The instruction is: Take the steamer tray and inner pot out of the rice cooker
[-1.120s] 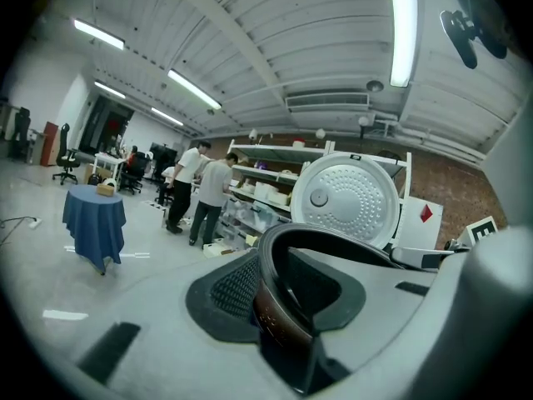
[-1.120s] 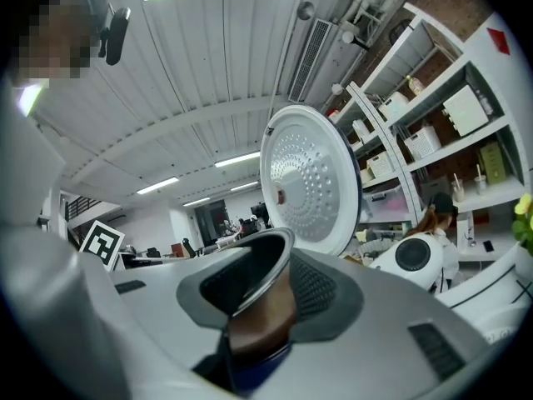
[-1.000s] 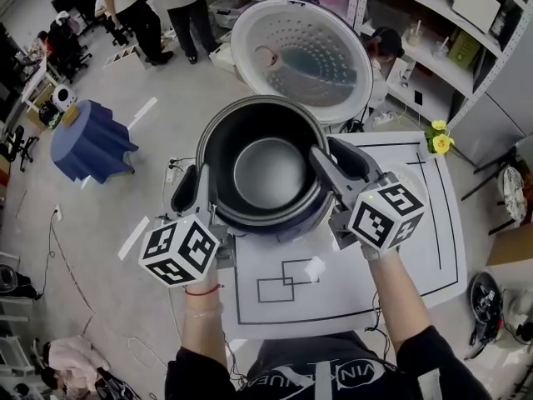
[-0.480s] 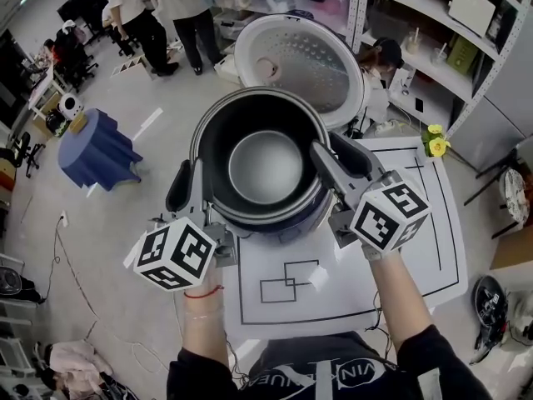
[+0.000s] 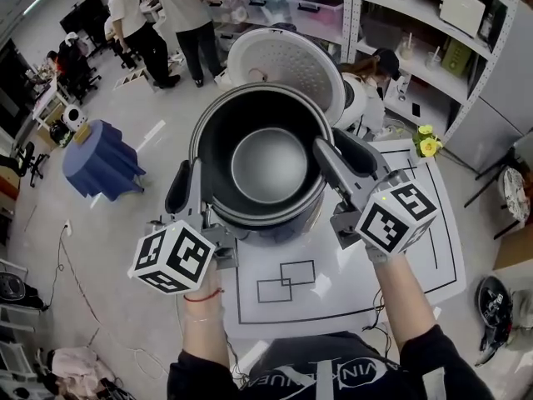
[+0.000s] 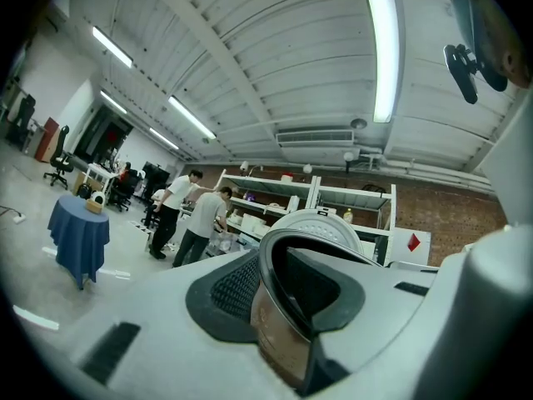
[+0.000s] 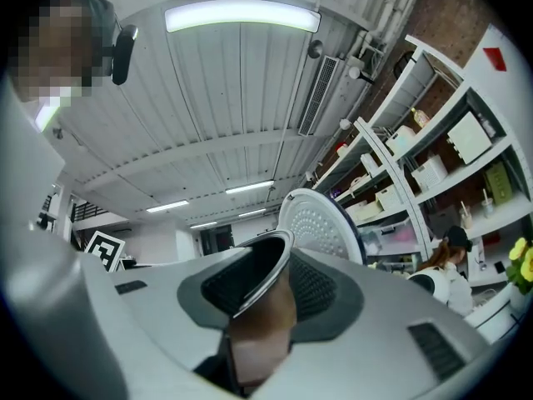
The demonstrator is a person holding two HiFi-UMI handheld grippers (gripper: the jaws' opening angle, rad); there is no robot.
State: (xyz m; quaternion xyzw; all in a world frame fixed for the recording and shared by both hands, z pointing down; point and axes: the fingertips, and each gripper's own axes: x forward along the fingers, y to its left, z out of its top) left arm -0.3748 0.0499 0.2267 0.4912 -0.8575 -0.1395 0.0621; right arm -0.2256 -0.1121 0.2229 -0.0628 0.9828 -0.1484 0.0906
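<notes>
Change: inner pot sits higher than a second ago; left gripper and right gripper each clamped on its rim, on opposite sides | Meaning: pot probably lifting clear of cooker; steamer tray nowhere visible | Around: open lid just behind pot, in the way of any backward swing; marked mat below in front; shelves behind right

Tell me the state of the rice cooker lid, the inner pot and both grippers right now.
rice cooker lid: open, swung up and back.
inner pot: empty, gripped at its rim on two opposite sides.
left gripper: shut on the pot's rim.
right gripper: shut on the pot's rim.
</notes>
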